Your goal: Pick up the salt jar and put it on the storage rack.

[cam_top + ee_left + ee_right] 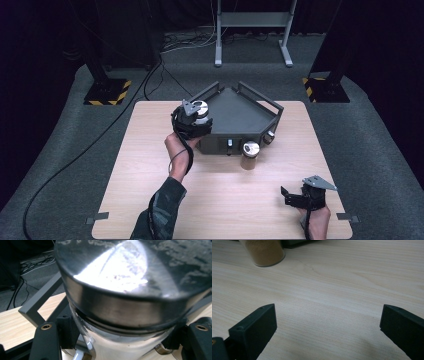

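Jar [125,315] with a steel lid sits clamped in my left tongs [192,120] over the dark rack's [245,117] left end. I judge one spice jar [249,155] left, standing on the bench [150,175] before the rack; my right tongs [324,332] rest near right, wide open and empty.

The right tongs [328,330] stand with their two black jaws spread wide, nothing between them, over the pale wooden tabletop [342,290]. Ahead of the tongs and toward their left jaw's side stands a clear jar [263,252] of brown powder, with a dark object's edge [297,243] just beyond it.
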